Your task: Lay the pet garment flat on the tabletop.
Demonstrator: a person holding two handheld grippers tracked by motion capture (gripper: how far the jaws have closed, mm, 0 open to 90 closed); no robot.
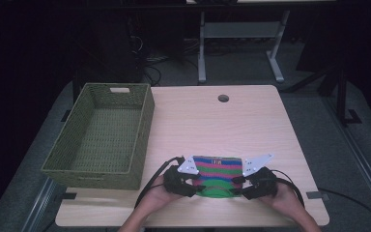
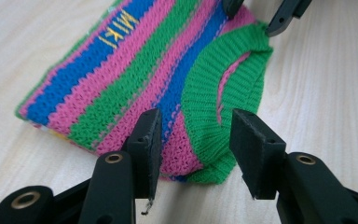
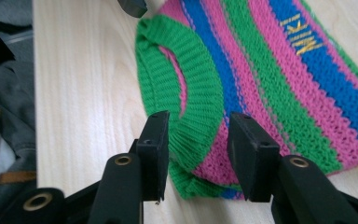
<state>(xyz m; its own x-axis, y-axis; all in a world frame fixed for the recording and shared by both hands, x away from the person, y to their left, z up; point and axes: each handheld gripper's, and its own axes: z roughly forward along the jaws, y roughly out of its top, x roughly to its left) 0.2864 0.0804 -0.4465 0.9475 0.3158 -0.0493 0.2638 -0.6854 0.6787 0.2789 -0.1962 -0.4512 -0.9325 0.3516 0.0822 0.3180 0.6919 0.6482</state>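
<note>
The folded striped knit sweater (image 1: 218, 170) lies near the front edge of the light wooden table (image 1: 251, 121), its green ribbed collar (image 2: 209, 88) toward the person. In the high view the sweater's two near corners are hidden under the grippers and their grey plates, and the yellow lettering (image 2: 117, 29) is too small to read there; in the left gripper view it reads as stitched letters on a blue stripe.

The left gripper (image 2: 196, 140) has its jaws partly open, straddling one near corner of the sweater; whether the pads press the knit I cannot tell. The right gripper (image 3: 198, 144) stands likewise at the other near corner, jaws partly open around the collar's edge, contact unclear.

An olive woven basket (image 1: 140, 140) sits on the table's left side, well apart from the sweater. A round cable hole (image 1: 223, 98) pierces the table's far end. The room behind is dark; a grey desk frame (image 1: 241, 34) and cables show dimly on the floor.
</note>
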